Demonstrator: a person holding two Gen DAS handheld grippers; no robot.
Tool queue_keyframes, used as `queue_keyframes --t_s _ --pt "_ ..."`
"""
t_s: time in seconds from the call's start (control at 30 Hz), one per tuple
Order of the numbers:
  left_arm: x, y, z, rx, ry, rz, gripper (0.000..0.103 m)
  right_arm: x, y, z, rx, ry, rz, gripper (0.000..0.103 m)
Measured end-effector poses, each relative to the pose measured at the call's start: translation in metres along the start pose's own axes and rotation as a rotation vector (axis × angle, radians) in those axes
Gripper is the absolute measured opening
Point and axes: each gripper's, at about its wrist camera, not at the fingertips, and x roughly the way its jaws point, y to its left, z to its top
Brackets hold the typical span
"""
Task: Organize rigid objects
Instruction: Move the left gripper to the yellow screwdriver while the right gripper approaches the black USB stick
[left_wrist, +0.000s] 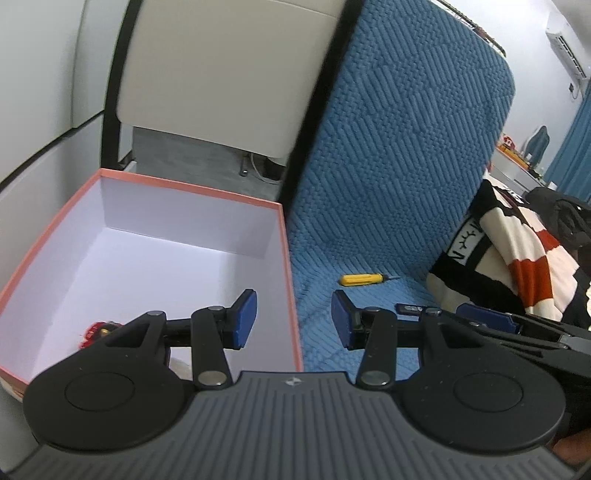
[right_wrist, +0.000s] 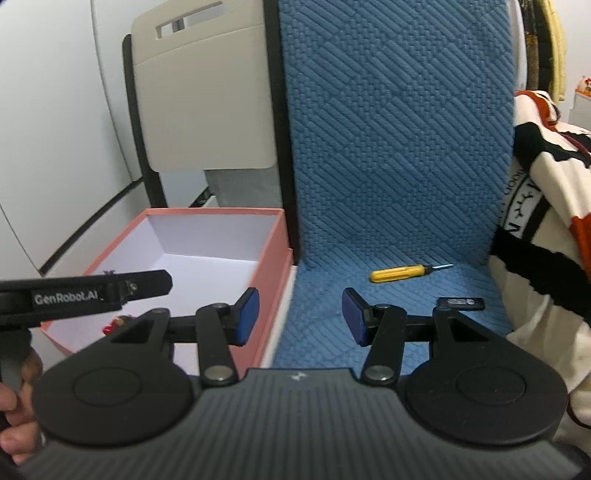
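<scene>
A yellow screwdriver (left_wrist: 364, 278) lies on the blue quilted seat (left_wrist: 369, 221); it also shows in the right wrist view (right_wrist: 400, 273). A small black stick-shaped item (right_wrist: 461, 302) lies nearer, right of it, and shows in the left wrist view (left_wrist: 410, 308). An open pink box (left_wrist: 282, 236) with a white inside stands at the left, and a red object (left_wrist: 96, 331) lies in its near corner. The box (right_wrist: 275, 240) and red object (right_wrist: 115, 324) show in the right view too. My left gripper (left_wrist: 294, 319) is open and empty above the box's right wall. My right gripper (right_wrist: 300, 317) is open and empty above the seat's left edge.
A cream, black and red-orange patterned blanket (left_wrist: 517, 266) is heaped on the right of the seat (right_wrist: 546, 221). A beige chair back (left_wrist: 221, 74) stands behind the box. White cabinet panels (left_wrist: 44, 92) are at the left. The left gripper's side (right_wrist: 74, 295) reaches in over the box.
</scene>
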Motion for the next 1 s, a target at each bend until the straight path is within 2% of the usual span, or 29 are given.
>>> queue_keyframes --t_s 0.3,0.67,1.0 --pt "0.02 -0.03 -0.018 0.047 0.024 -0.041 0.051 -0.005 -0.034 -0.02 0.018 0.016 -0.06 0.053" --pt "0.047 -0.077 -0.046 0.106 0.09 -0.084 0.051 -0.012 -0.08 -0.051 0.045 0.041 -0.143 0.053" --pt "0.064 -0.108 -0.063 0.161 0.133 -0.095 0.051 -0.013 -0.115 -0.081 0.093 0.067 -0.207 0.053"
